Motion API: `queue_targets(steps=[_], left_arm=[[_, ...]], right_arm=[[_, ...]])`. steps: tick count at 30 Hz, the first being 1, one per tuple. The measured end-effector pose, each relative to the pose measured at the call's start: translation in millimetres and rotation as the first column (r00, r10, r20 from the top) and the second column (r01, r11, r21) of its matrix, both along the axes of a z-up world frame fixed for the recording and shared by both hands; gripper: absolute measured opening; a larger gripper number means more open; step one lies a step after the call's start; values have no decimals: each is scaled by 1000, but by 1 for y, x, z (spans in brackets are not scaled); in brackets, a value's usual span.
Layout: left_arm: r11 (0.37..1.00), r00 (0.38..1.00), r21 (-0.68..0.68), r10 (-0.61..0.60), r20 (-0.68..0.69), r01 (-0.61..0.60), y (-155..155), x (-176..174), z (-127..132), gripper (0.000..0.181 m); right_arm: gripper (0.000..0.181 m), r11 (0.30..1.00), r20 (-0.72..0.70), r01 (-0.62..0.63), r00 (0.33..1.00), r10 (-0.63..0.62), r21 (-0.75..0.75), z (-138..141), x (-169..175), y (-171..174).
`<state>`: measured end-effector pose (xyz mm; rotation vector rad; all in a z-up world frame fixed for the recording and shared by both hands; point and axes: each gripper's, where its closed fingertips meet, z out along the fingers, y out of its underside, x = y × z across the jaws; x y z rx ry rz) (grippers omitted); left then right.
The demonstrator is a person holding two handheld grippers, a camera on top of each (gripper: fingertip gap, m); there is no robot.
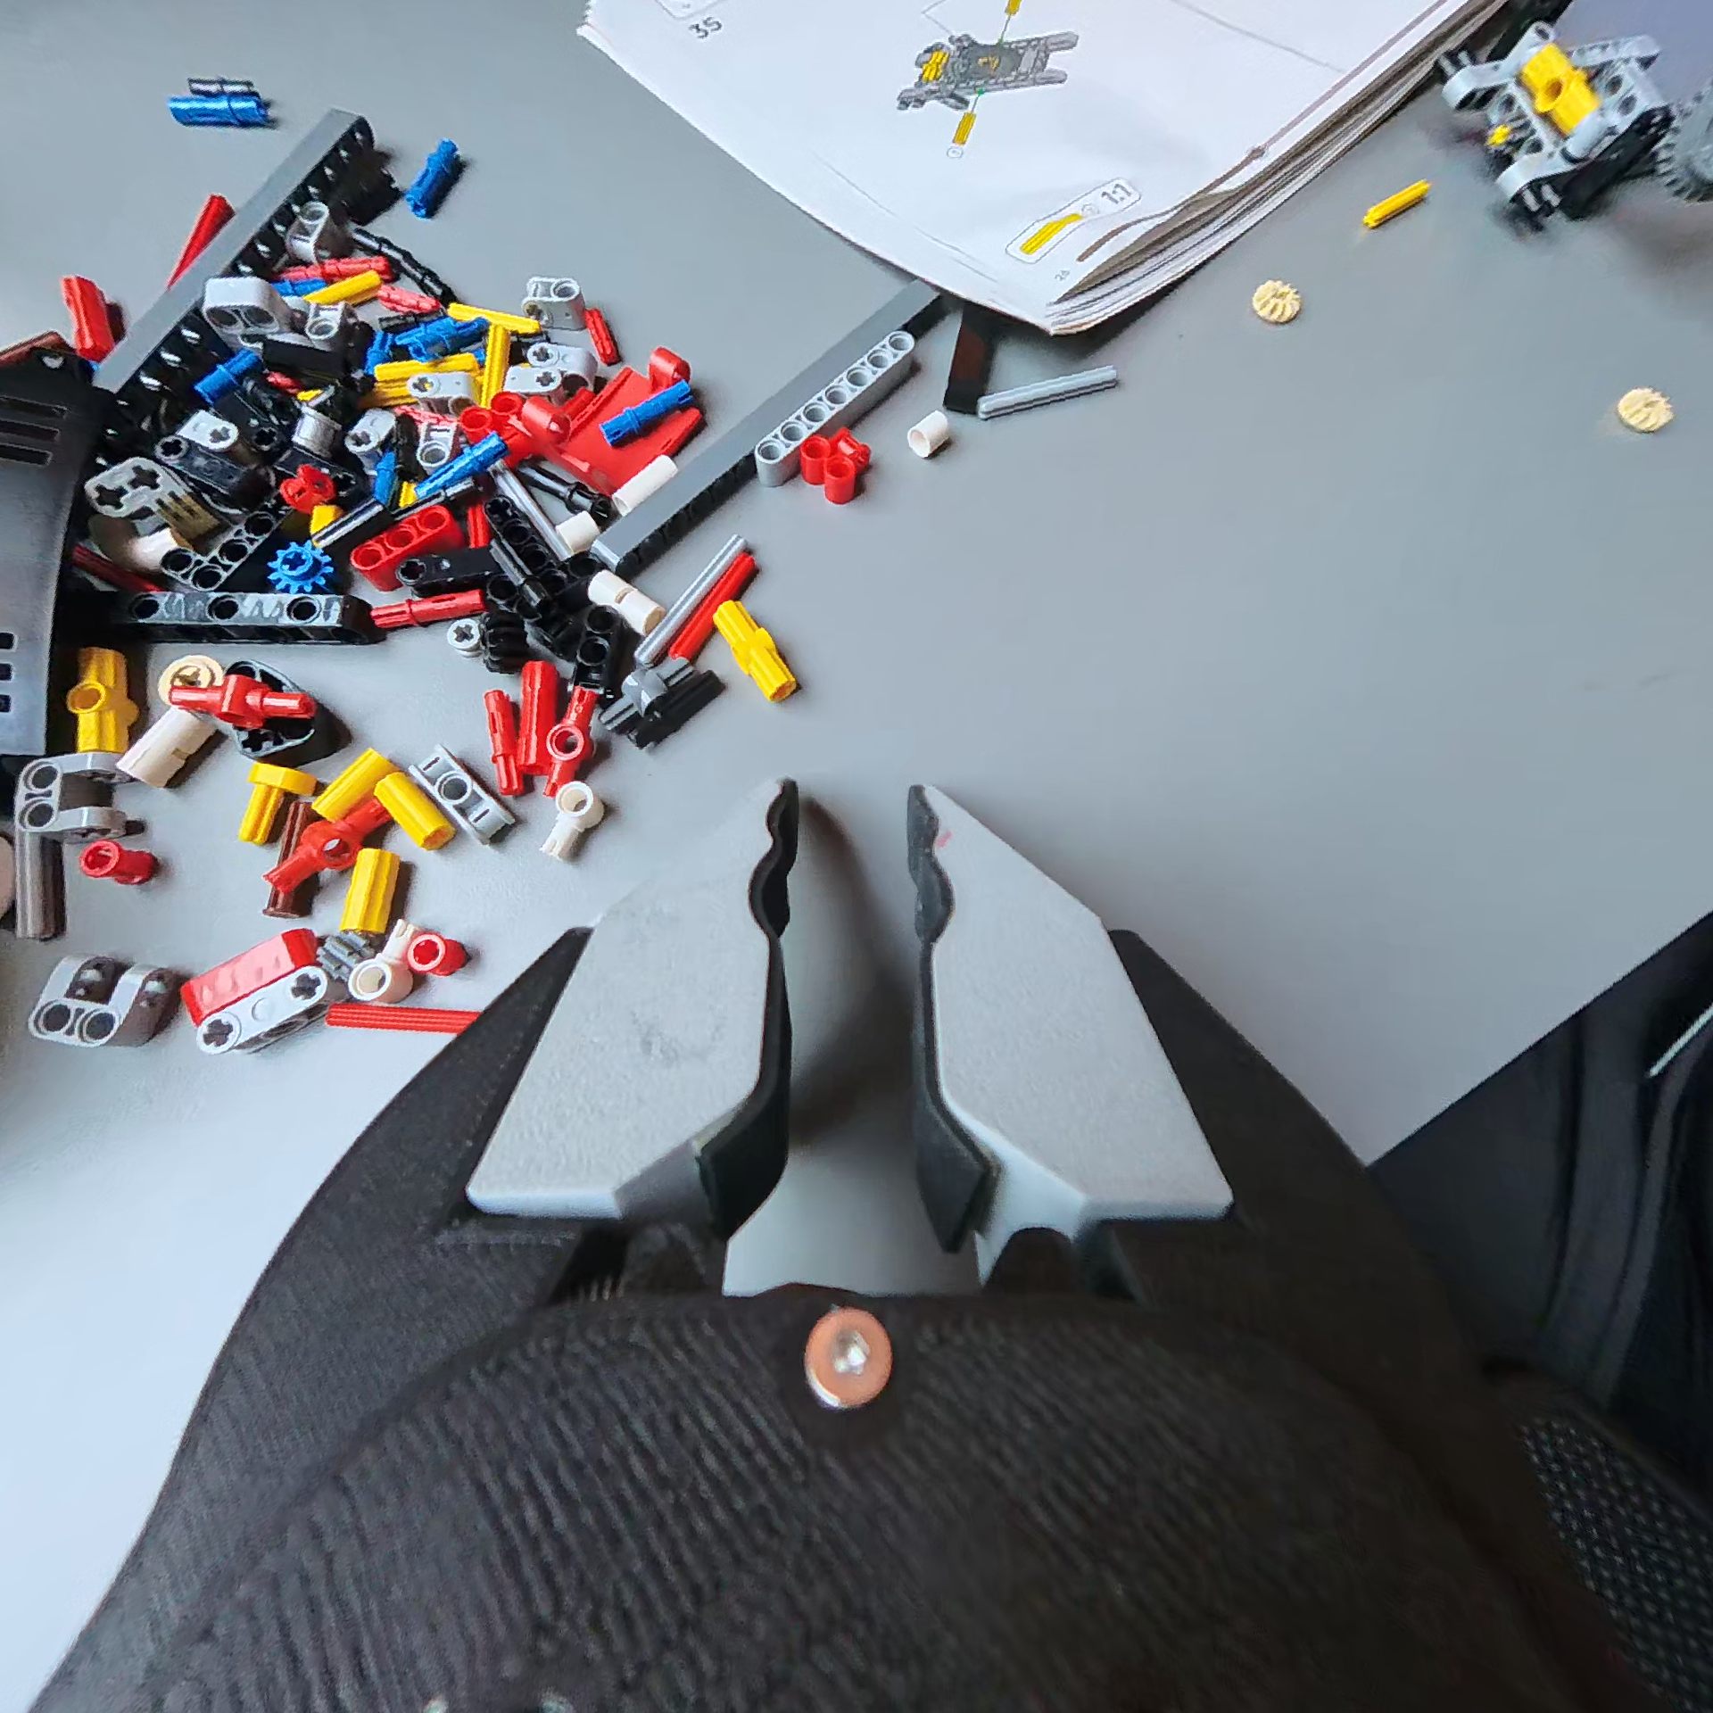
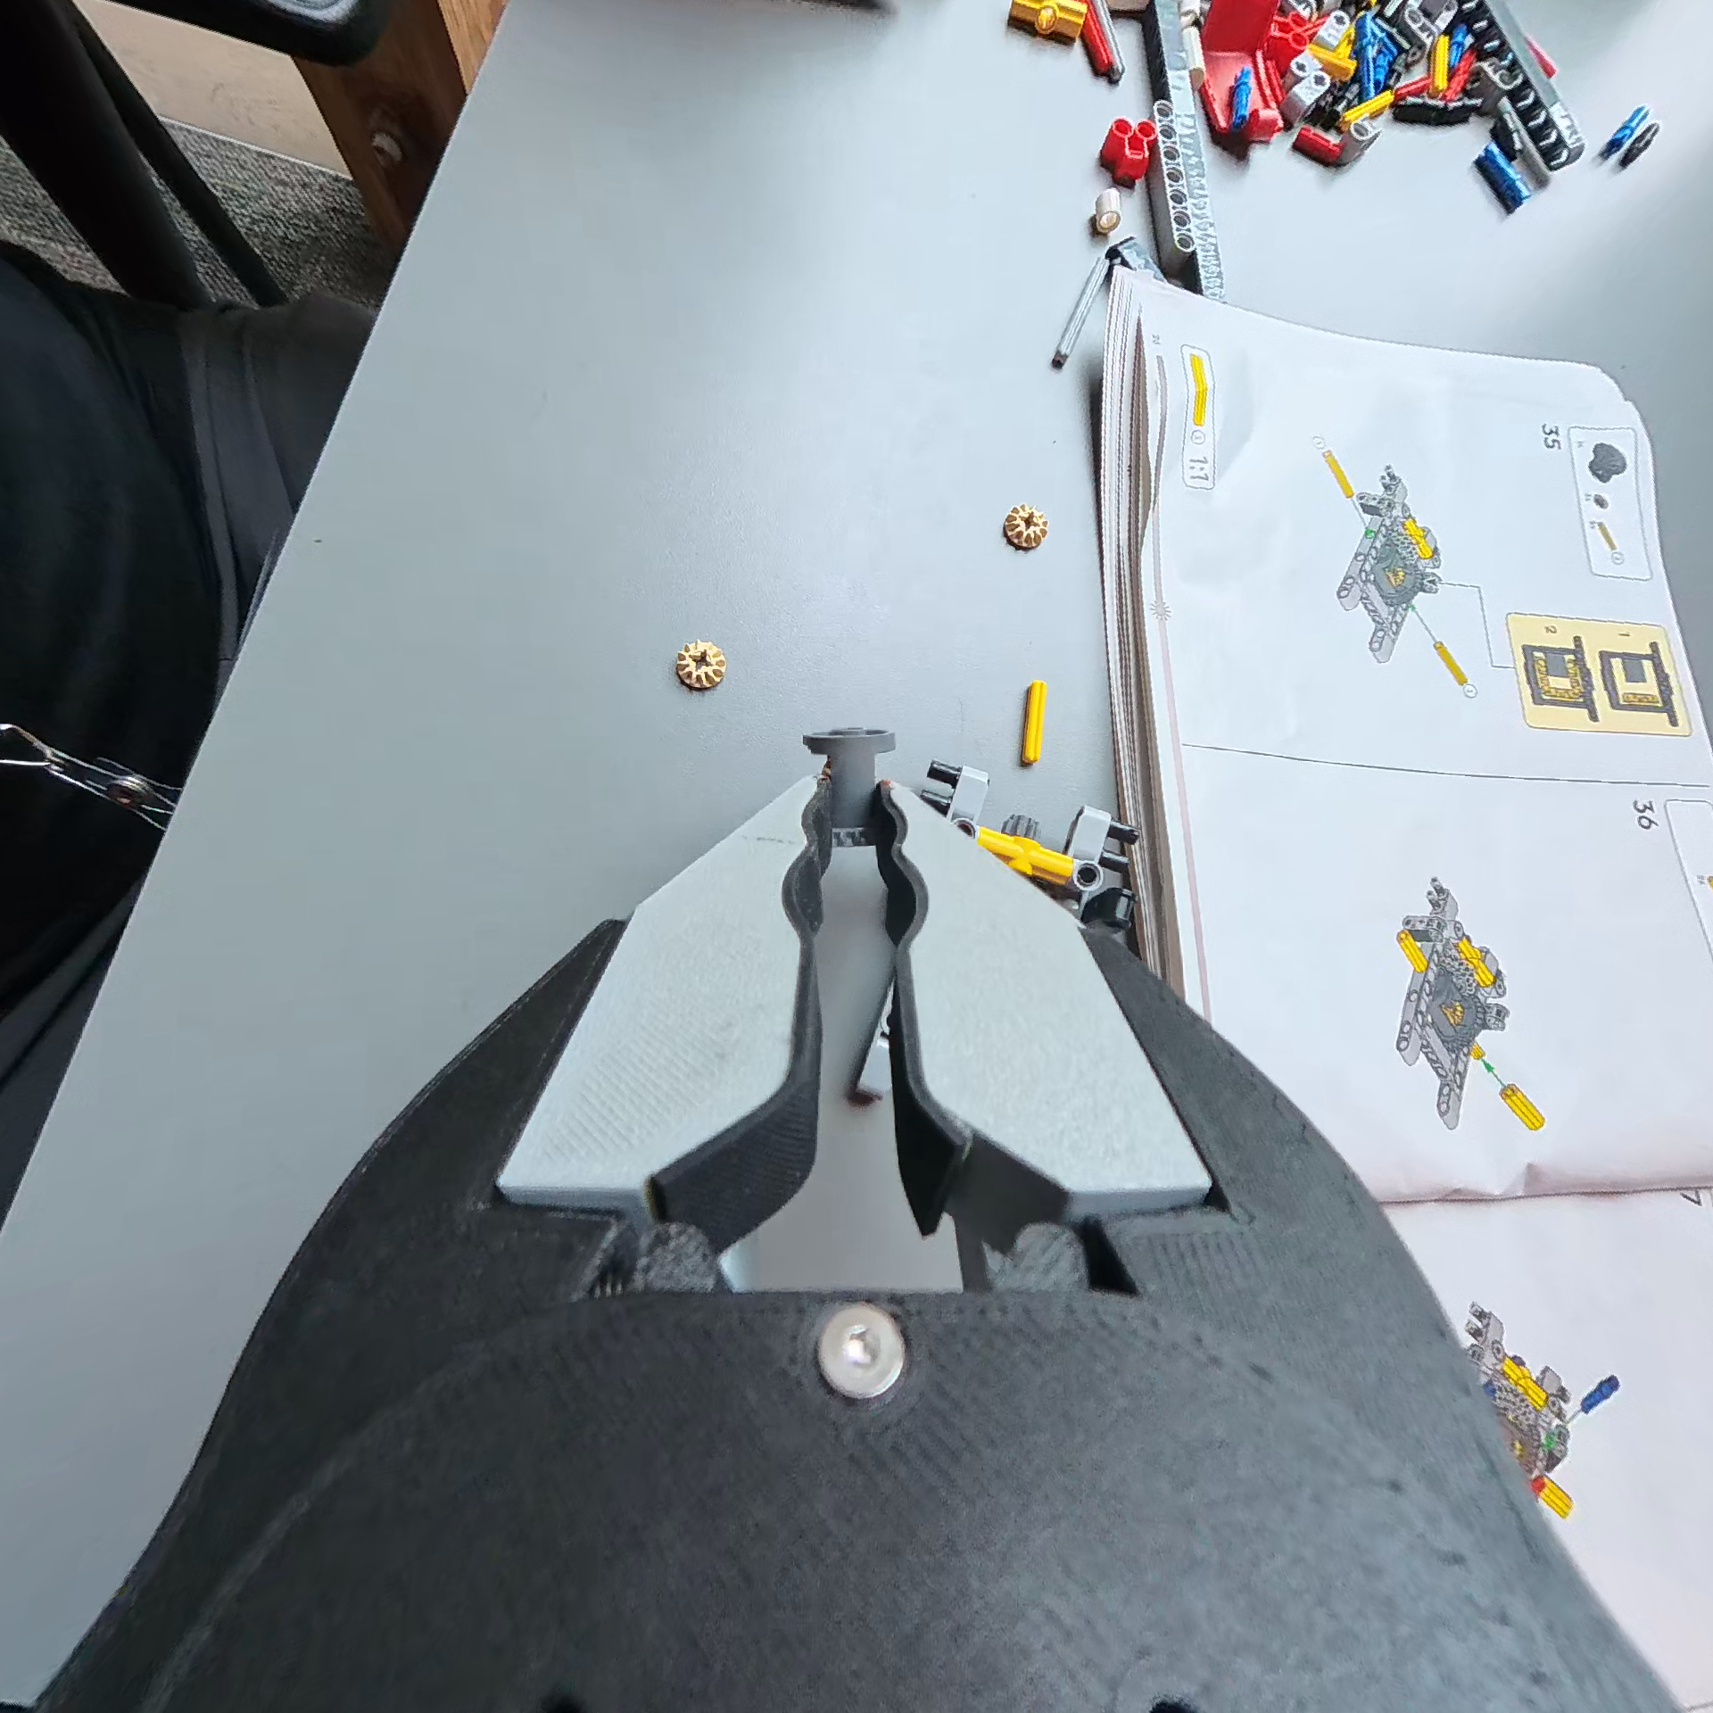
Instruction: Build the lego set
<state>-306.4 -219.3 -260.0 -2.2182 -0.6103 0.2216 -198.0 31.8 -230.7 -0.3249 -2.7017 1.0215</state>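
Bare table (image 1: 1205,649) right of brick pile (image 1: 389,482)

It looked like a room with a desk for work or play, maybe an office or a home. A smooth grey table (image 2: 704,371) lay under the gripper. Off its edge, up and to the left of the gripper, there was grey carpet (image 2: 269,213), a brown wooden leg (image 2: 389,120) and a black chair part (image 2: 139,158). A person's dark clothes (image 2: 102,575) showed beside the table.
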Motion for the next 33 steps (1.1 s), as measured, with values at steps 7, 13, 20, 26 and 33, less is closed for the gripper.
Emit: queue_targets(steps=[7, 13, 20, 26, 33], left_arm=[[1000, 1000, 8, -21, -18, 21, 6, 3, 5, 21], [999, 999, 5, -32, -27, 33, 9, 4, 7, 22], [998, 998, -7, -59, -18, 59, 14, 8, 3, 22], [997, 997, -13, -76, -19, 76, 19, 10, 3, 22], [995, 995, -26, -94, -21, 94, 24, 13, 2, 22]], right_arm=[[6, 1000, 4, -6, 1000, 6, 6, -2, 1, 0], [6, 1000, 6, -19, 1000, 19, -5, -1, 3, 0], [6, 999, 13, -36, 999, 36, 2, -4, 5, -2], [6, 999, 12, -41, 999, 41, 12, -6, 6, -3], [6, 999, 10, -41, 999, 41, 10, -5, 6, -2]])
